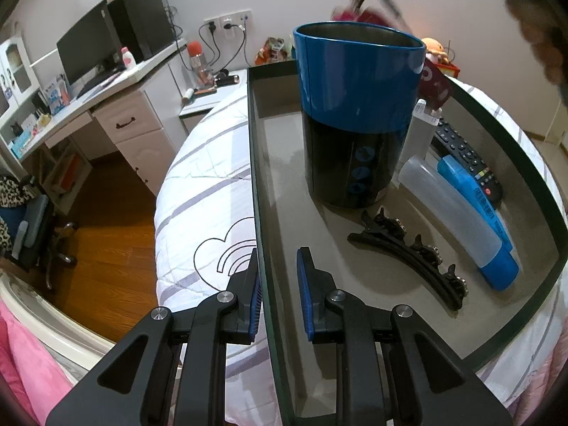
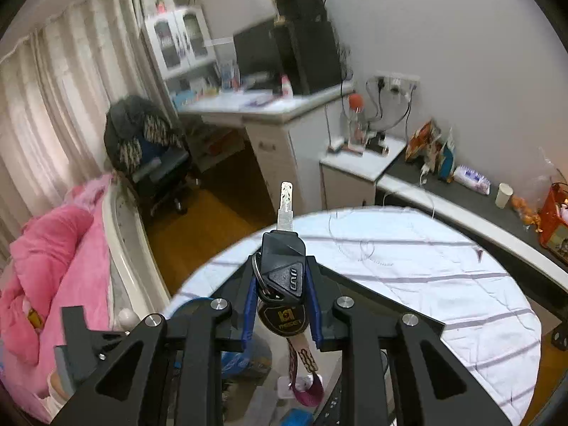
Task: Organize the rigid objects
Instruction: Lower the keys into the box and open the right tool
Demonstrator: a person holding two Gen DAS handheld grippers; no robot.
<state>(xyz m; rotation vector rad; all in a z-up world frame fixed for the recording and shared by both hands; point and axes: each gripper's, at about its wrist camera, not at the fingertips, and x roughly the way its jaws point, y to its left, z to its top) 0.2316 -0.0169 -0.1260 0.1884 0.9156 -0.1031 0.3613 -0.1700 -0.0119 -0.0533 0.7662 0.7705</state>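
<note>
Gripped between the right gripper's (image 2: 282, 284) pads, one black key fob (image 2: 282, 266) (blade pointing forward) hangs above the bed. Left gripper (image 1: 278, 294) clamps the tray's wall (image 1: 256, 191); inside: one blue-and-black can (image 1: 355, 113), one hair clip (image 1: 411, 252), one remote (image 1: 465, 156).

Place: you are in a home bedroom | Signs: bed (image 2: 443, 273) with striped sheet, pink quilt (image 2: 53, 266), curtains (image 2: 53, 88), desk (image 1: 117, 81) with monitor (image 1: 85, 49)
</note>
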